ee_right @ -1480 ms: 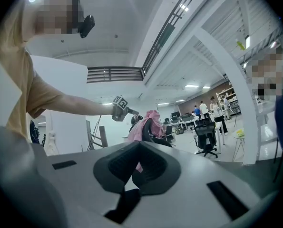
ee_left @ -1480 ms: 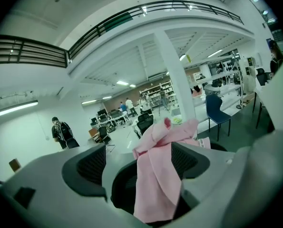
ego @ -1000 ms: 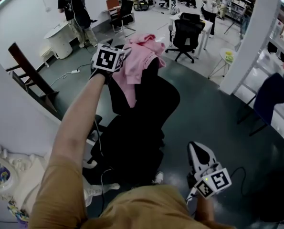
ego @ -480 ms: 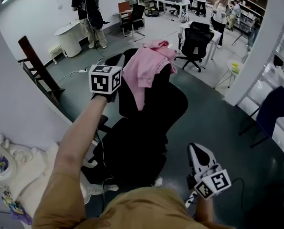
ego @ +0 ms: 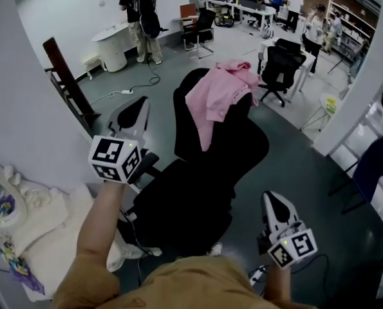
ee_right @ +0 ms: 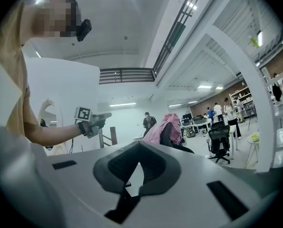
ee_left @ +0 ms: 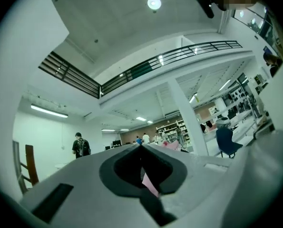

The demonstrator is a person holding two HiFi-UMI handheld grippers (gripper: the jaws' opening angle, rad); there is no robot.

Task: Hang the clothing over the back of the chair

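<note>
Pink clothing [ego: 222, 92] hangs draped over the top of the back of a black office chair [ego: 197, 185], one part trailing down the front. My left gripper [ego: 140, 106] is held off to the chair's left, apart from the clothing, shut and empty. In the left gripper view the jaws meet at the tip [ee_left: 141, 146] and the pink clothing [ee_left: 172, 146] shows beyond them. My right gripper [ego: 273, 202] is low at the chair's right, shut with nothing in it. The right gripper view shows the clothing [ee_right: 167, 126] on the chair and the left gripper [ee_right: 102, 117].
A dark wooden frame [ego: 65, 85] leans on the wall at left. A white ornate piece [ego: 30, 205] stands at lower left. A white pillar [ego: 362, 76] and a blue chair [ego: 371, 166] are at right. People, desks and other chairs [ego: 282, 66] fill the back.
My left gripper has drawn back from the pink clothing, toward me and to the left. The clothing stays draped on the chair back. The right gripper has hardly shifted.
</note>
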